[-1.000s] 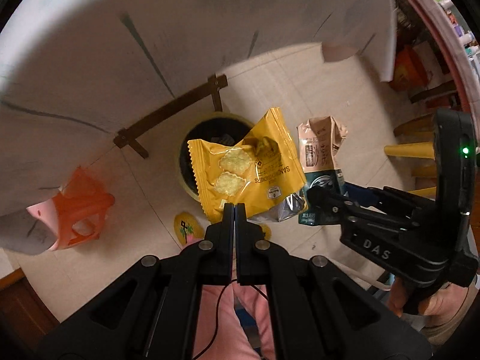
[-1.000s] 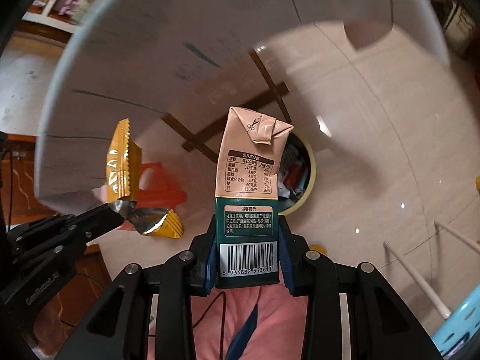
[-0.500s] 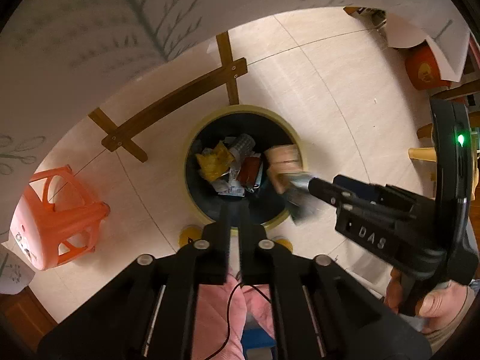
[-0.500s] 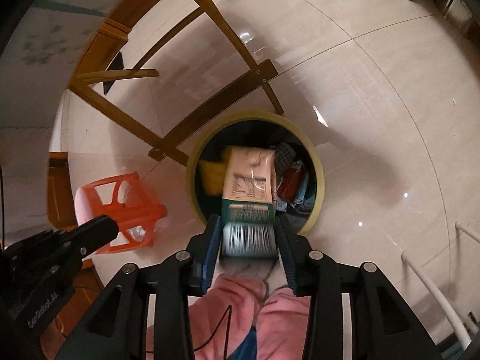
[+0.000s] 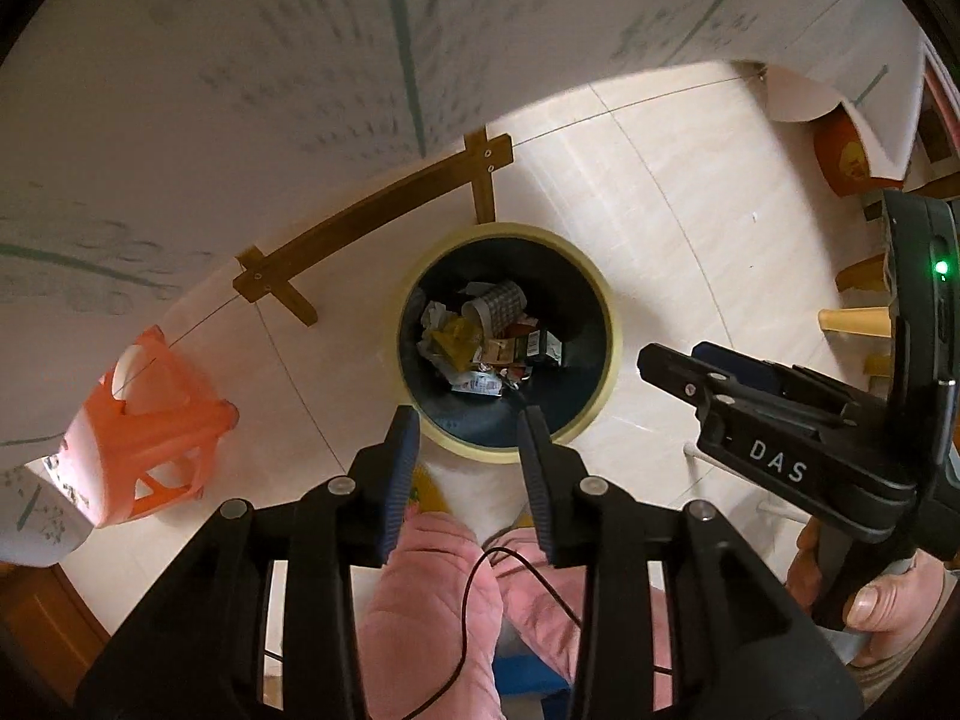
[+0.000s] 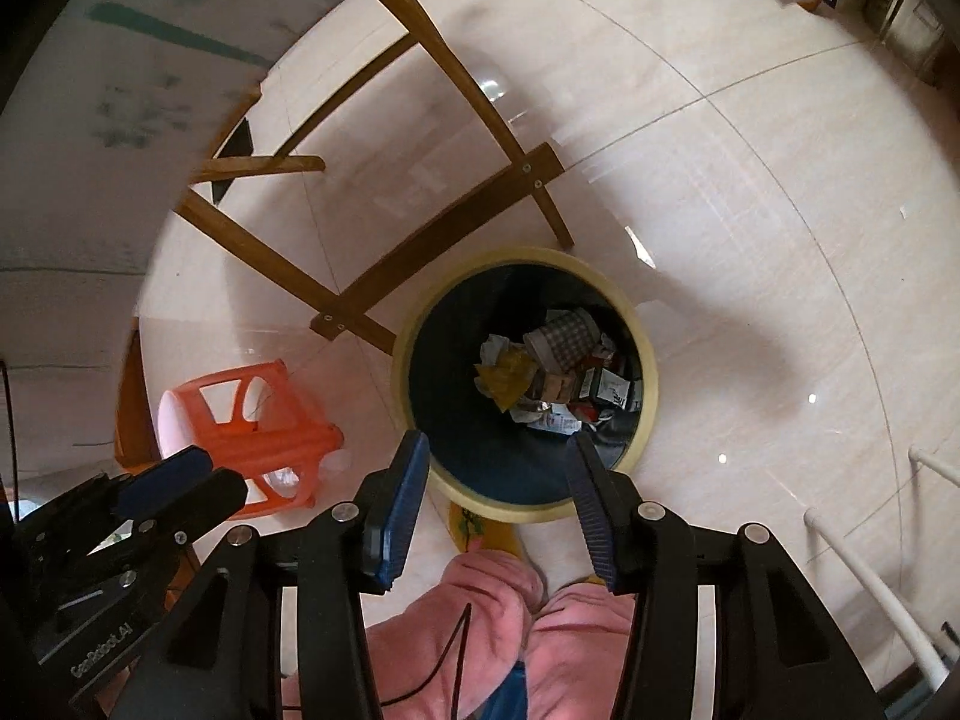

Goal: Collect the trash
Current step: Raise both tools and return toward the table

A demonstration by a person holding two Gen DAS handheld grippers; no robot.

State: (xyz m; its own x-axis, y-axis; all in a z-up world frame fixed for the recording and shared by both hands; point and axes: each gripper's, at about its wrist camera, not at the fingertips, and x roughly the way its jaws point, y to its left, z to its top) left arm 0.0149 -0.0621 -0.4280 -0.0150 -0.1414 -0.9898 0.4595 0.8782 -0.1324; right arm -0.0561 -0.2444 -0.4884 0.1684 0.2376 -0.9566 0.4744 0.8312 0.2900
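- The desk [image 5: 240,90] is blurred, its far side cut off by the frame.
- Trash [image 6: 552,372] in the bin [image 6: 645,360] is a jumble; labels are too small to read.
- The stool [image 5: 150,420] is partly hidden behind the desk edge.

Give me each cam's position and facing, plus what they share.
Left wrist: sits on the left tool, facing down past its open fingers at the trash bin; shows pink-clad legs, the right tool and the hand holding it.
Right wrist: sits on the right tool, facing down into the bin; shows its open fingers, the legs and the left tool.
Shared: bin with trash, orange stool, wooden table frame, tiled floor.
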